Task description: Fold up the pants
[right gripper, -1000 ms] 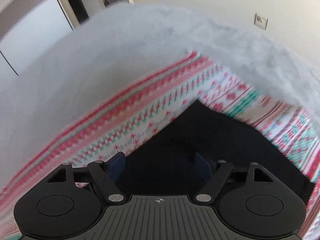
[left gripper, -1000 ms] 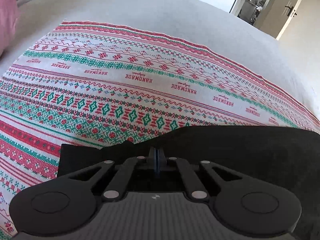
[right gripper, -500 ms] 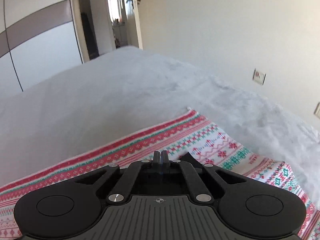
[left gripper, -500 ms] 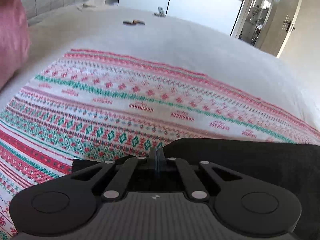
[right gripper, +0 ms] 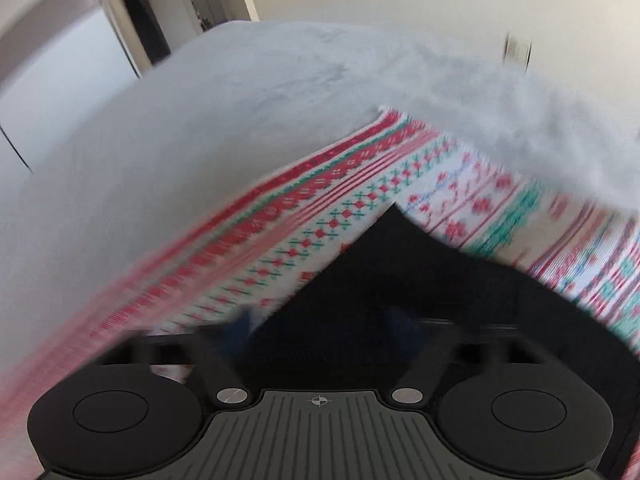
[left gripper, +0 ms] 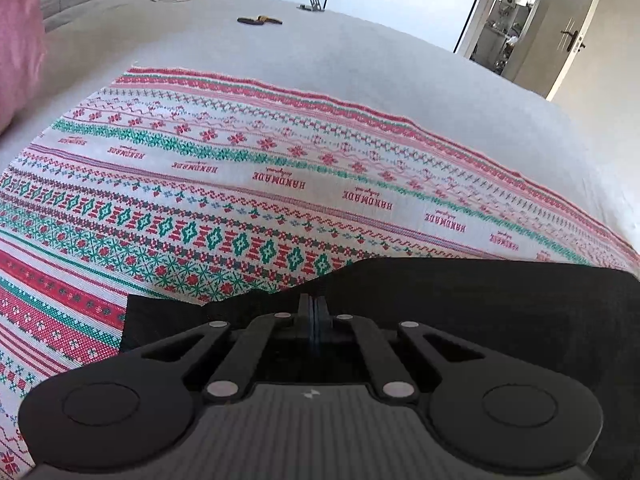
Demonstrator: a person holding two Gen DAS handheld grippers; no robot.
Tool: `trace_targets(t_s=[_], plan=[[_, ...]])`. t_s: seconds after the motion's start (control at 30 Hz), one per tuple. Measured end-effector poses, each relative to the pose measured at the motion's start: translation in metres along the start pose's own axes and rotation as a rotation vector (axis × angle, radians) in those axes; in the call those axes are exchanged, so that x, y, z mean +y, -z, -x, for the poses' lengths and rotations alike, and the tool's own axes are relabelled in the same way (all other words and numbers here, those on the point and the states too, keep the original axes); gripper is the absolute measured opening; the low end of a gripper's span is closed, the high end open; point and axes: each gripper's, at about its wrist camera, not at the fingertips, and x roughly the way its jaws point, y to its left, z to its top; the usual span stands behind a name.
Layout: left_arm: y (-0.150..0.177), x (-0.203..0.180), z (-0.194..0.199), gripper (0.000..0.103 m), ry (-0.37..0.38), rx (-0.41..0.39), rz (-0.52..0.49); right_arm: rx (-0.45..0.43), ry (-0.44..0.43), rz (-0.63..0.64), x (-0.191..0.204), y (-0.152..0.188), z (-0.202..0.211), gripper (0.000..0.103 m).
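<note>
- Left: a pink cushion (left gripper: 18,48) sits at the far left edge of the grey bed (left gripper: 360,64).
- Centre: black pants (left gripper: 460,304) lie on a red-and-green patterned cloth (left gripper: 208,184) spread over the bed, at its near edge.
- The left gripper (left gripper: 315,314) has its fingers pressed together, pinching a raised fold of the pants.
- Right: the right gripper (right gripper: 320,330), blurred, hangs with fingers spread apart over the pants' pointed corner (right gripper: 394,216).

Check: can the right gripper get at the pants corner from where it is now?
Probably yes. The right gripper is open, with the black pants lying between and ahead of its fingers and nothing on top. The view is blurred, so contact is unclear.
</note>
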Motion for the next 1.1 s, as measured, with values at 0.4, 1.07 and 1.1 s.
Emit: trace_targets(t_s=[0.4,1.07,1.1], plan=[[0.011,-0.004,0.098,0.0,0.105,-0.129,-0.002,-0.222,-0.201,-0.056,-0.058,-0.005,0.141,0.0],[0.169,0.036,0.222,0.005,0.058,0.173,-0.289,-0.037,-0.28,-0.381,-0.367,0.254,0.299,0.001],[0.169,0.042,0.228,0.005,0.077,0.16,-0.256,-0.034,-0.289,-0.4,-0.371,0.261,0.301,0.002]])
